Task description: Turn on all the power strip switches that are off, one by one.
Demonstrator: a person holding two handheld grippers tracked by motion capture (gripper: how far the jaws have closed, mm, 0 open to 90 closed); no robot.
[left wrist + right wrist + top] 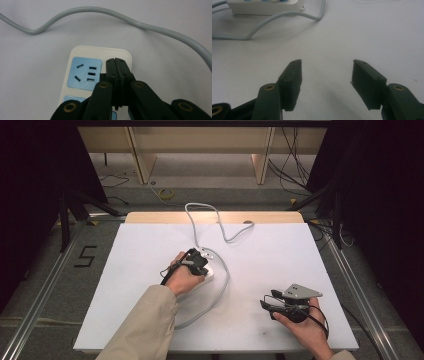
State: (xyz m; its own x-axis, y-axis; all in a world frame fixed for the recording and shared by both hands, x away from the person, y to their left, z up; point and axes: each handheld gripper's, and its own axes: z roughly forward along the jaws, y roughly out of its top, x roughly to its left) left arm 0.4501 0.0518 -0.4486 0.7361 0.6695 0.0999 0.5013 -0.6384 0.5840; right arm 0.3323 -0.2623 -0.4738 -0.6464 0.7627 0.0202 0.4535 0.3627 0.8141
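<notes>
With your left gripper [115, 60] closed empty over the strip [100, 53], pressing could skid it.
Your right gripper [325, 75], jaws wide, isn't bracing it; the cable [150, 26] may tug it.

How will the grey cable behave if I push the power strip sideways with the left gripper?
The cable lies in loose curves on the table, so it looks floppy and would probably trail and bend rather than resist. The power strip is a flat, low block, so it should slide, not tip. The shut left gripper rests over one side, so the strip may swivel.
</notes>
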